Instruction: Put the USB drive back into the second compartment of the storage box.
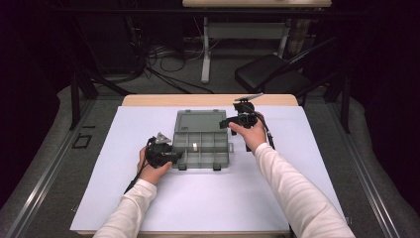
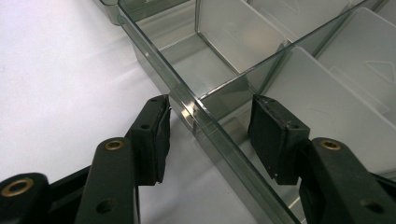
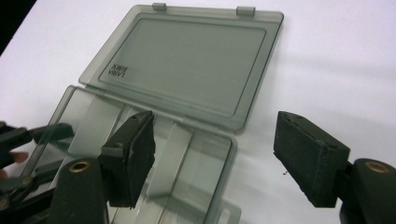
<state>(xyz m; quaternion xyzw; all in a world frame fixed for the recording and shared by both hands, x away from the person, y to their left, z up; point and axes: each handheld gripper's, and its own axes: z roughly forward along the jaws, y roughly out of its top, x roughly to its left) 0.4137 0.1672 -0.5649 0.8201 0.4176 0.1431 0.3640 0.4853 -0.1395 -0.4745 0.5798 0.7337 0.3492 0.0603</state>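
- Box (image 1: 202, 144) of smoky clear plastic lies open in the middle of the white sheet (image 1: 148, 208) on the counter (image 1: 148, 100), its lid (image 1: 198, 120) folded flat on the far side.
- Dividers (image 2: 219, 46) split the tray into compartments; one small pale thing (image 1: 195, 147) sits in a middle one, too small to tell what.
- Left claw (image 2: 208, 130) straddles the near left wall (image 2: 205, 121) of the tray, one pad outside and one inside, not pressing on it.
- Right claw (image 3: 215, 154) hovers spread wide over the tray's right end, holding nothing.
- Chair (image 1: 272, 72) stands on the floor beyond the counter.
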